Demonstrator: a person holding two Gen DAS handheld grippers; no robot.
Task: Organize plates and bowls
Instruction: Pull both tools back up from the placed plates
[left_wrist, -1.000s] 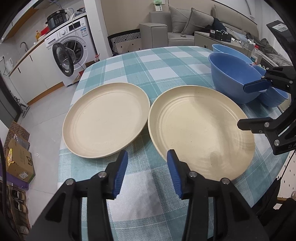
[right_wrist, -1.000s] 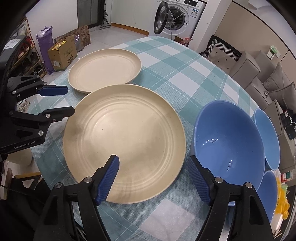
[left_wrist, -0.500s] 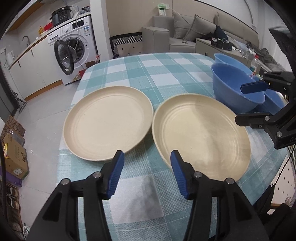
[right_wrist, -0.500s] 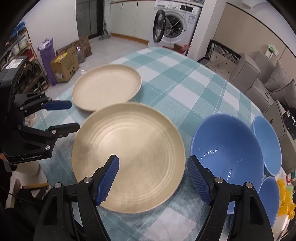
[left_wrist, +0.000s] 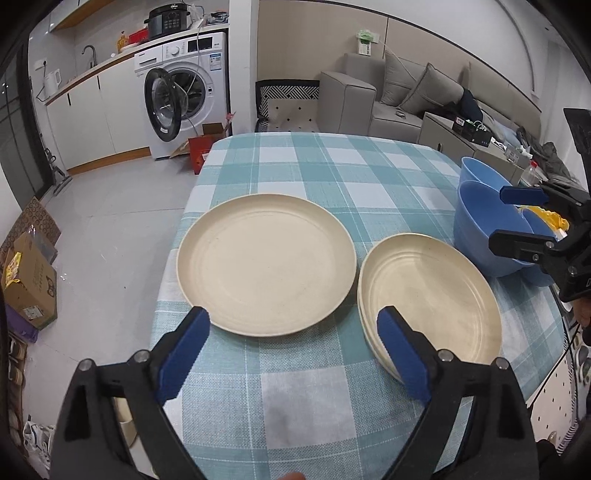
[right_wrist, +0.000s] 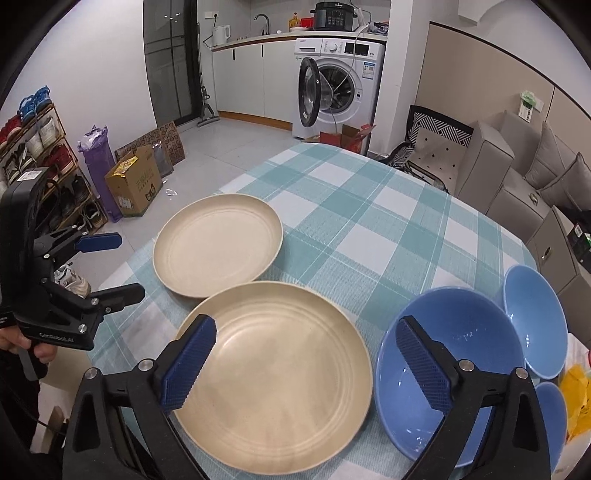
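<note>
Both spread wide, gripping nothing: left gripper (left_wrist: 293, 352) above the checked tablecloth (left_wrist: 317, 173), right gripper (right_wrist: 306, 365) over the near cream plate (right_wrist: 280, 373). Beyond, far cream plate (right_wrist: 218, 243), rims almost touching. Rightward, large blue bowl (right_wrist: 476, 343), two smaller blue bowls (right_wrist: 535, 321) just beside.

The only lettering I can half read is "GenRobot.AI", blurred, on the side of my left gripper (right_wrist: 105, 266); other labels are too small.
</note>
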